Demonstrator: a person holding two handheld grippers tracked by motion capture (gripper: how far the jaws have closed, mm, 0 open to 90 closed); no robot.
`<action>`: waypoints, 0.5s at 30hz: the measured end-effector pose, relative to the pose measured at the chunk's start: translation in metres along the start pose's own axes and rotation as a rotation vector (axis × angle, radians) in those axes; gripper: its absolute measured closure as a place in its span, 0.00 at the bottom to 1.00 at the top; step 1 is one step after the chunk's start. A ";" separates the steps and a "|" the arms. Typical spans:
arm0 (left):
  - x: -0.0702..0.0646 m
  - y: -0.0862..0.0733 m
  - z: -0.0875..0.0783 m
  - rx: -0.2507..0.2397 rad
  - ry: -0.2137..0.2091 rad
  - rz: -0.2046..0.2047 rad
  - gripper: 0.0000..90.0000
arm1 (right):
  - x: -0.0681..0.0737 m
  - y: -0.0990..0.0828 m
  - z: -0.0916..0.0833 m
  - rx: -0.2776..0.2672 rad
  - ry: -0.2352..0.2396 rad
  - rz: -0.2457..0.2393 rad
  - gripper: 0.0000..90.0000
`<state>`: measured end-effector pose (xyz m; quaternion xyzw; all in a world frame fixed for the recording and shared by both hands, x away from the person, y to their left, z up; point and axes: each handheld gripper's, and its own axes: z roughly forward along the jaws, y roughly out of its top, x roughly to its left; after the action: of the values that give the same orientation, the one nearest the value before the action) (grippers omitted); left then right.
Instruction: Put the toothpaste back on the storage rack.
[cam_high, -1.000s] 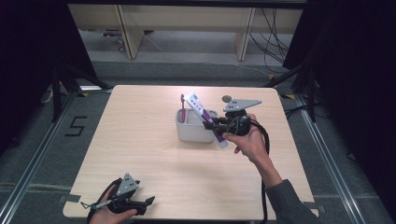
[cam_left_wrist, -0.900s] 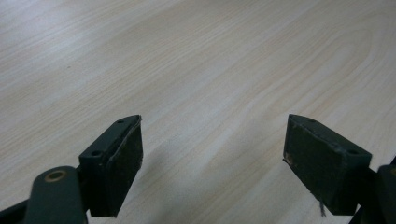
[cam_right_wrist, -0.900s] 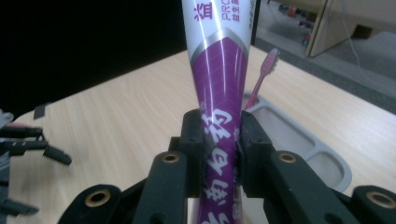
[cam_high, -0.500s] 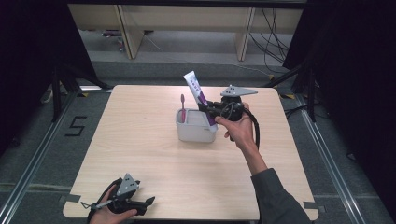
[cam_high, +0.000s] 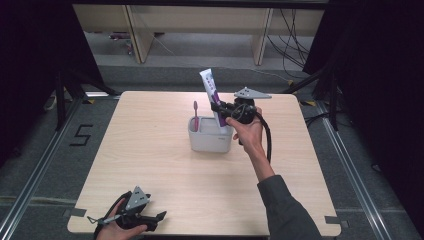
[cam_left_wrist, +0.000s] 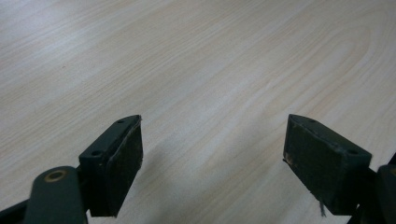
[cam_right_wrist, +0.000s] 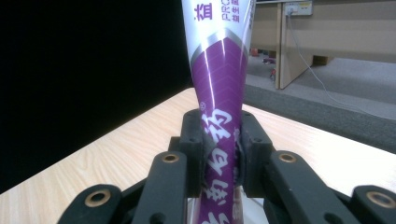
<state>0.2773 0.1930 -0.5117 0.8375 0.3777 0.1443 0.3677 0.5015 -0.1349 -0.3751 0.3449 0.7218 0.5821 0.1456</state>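
While the white holder (cam_high: 210, 140) stands near the middle of the counter (cam_high: 150, 165), a little toward its far side, a pink toothbrush (cam_high: 196, 116) rests upright in its left part, bristle end up. Over the holder's right part stands a purple and white toothpaste tube (cam_high: 210, 90), upright with a slight lean to the left, its flat crimped end on top. Its lower end is masked by the right gripper (cam_high: 220, 111) and the holder's rim, so whether it touches the inside of the holder cannot be told. In the right gripper view the jaws are clamped on the tube's purple middle (cam_right_wrist: 219, 140), pads pressed against both sides; the tube's top is cut off by the upper edge and its bottom sinks behind the jaws. What else may lie inside the holder is hard to make out from above. At the near left corner of the counter the left gripper (cam_high: 150, 220) lies low in the person's hand, partly cut off by the bottom edge. Its jaws are spread wide over bare wood with nothing between them (cam_left_wrist: 212, 154).
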 end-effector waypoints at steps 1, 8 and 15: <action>0.000 0.000 0.000 -0.001 0.005 0.001 0.21 | -0.001 -0.001 0.002 -0.008 0.000 0.005 0.84; 0.000 0.000 0.000 -0.004 0.001 -0.004 0.21 | -0.008 -0.005 0.011 -0.024 -0.022 0.030 0.84; 0.000 0.000 0.000 -0.001 -0.001 0.000 0.21 | -0.009 -0.008 0.018 -0.033 -0.023 0.058 0.84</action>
<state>0.2772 0.1930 -0.5118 0.8373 0.3776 0.1439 0.3682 0.5166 -0.1286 -0.3898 0.3699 0.7000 0.5940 0.1426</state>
